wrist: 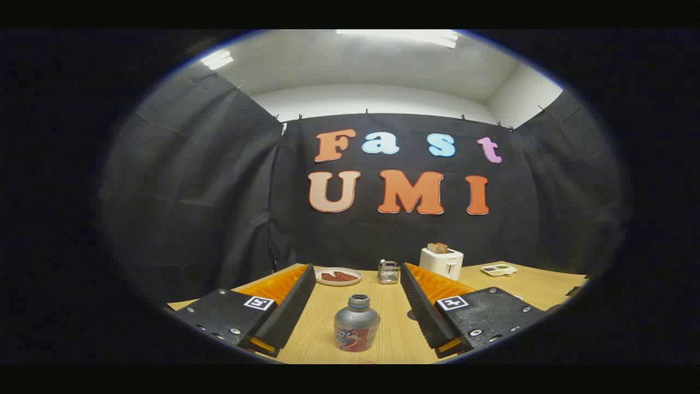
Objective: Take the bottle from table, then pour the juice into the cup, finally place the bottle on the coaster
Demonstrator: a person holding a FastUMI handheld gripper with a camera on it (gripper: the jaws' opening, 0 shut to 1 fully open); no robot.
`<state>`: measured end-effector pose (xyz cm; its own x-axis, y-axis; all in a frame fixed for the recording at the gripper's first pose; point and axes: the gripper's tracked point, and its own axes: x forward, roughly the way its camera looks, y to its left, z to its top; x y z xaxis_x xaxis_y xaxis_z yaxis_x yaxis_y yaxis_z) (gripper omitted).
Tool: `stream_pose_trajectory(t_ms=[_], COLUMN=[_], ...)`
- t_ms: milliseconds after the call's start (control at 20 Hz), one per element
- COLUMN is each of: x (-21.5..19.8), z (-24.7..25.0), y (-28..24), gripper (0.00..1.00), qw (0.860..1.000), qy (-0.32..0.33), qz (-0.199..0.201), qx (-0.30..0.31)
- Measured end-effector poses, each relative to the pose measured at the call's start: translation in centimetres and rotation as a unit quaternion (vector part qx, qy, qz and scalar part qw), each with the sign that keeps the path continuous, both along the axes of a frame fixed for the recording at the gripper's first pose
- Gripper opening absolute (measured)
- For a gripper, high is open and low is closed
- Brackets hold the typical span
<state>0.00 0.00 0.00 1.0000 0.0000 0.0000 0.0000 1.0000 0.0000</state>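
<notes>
The gripper (358, 298) is spread wide and grasping nothing, with the uncapped bottle (356, 330) upright between its fingers at twelve o'clock, apparently lined up for gripping.

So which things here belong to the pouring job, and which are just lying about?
Job: bottle, upright and uncapped between the open fingers of the hand-held gripper, neither touching it.

Lying about: plate with food, small metal rack, toaster with toast, small dish, all beyond the fingers on the table.
</notes>
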Motion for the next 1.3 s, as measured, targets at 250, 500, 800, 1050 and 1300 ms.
stream_pose_trajectory(t_ms=[250,500,800,1050,1300], x=[-0.2,-0.4,0.1,0.4,0.9], z=[-1.8,-1.9,-2.3,-4.3,-7.1], y=[0.6,1.0,0.8,0.9,0.2], gripper=[0.92,0.92,0.92,0.92,0.92], qw=[1.0,0.999,0.999,0.999,0.997], qy=[0.02,0.022,0.023,0.043,0.071], qz=[0.018,0.021,0.015,0.005,-0.02], qx=[-0.001,0.011,0.024,0.019,0.034])
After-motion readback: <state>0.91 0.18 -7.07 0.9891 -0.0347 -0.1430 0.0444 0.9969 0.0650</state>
